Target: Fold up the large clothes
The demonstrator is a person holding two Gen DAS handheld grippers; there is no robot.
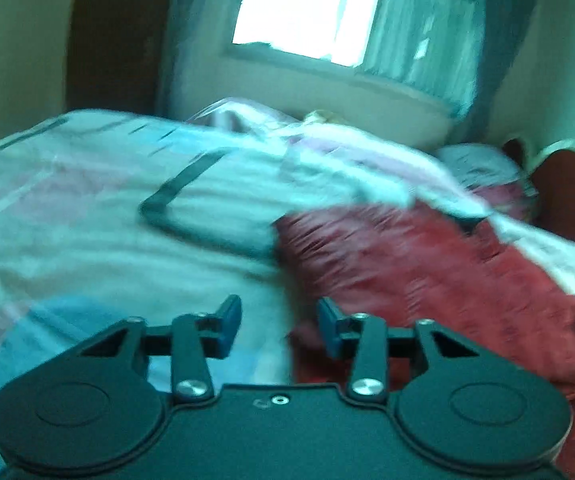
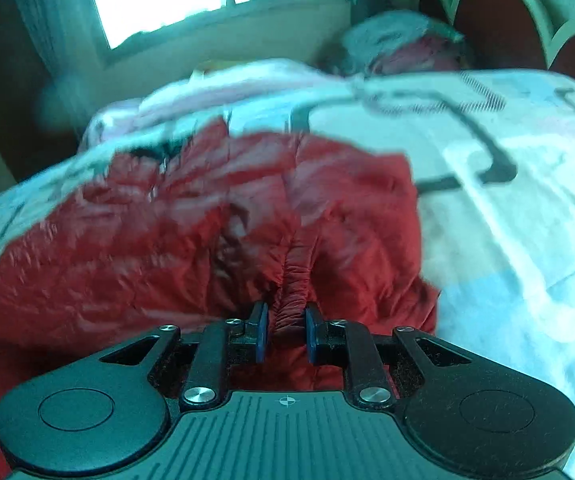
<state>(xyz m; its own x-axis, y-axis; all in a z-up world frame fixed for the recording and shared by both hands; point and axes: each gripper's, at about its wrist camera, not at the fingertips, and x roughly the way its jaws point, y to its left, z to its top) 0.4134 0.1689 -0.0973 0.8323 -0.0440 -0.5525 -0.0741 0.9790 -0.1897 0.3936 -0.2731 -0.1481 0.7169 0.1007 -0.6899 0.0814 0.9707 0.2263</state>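
Note:
A red puffy jacket [image 1: 427, 264] lies spread on a bed with a pale patterned sheet [image 1: 107, 220]. My left gripper [image 1: 279, 326] is open and empty, hovering over the sheet at the jacket's left edge. In the right wrist view the red jacket [image 2: 191, 232] fills the middle. My right gripper [image 2: 286, 330] is shut on a gathered elastic fold of the jacket, pinched between its blue pads. Both views are blurred by motion.
A crumpled pink and white blanket [image 1: 327, 148] lies at the far side of the bed. A bright window [image 1: 307, 4] with curtains is behind it. A headboard with arched red panels [image 2: 499, 20] stands at the right.

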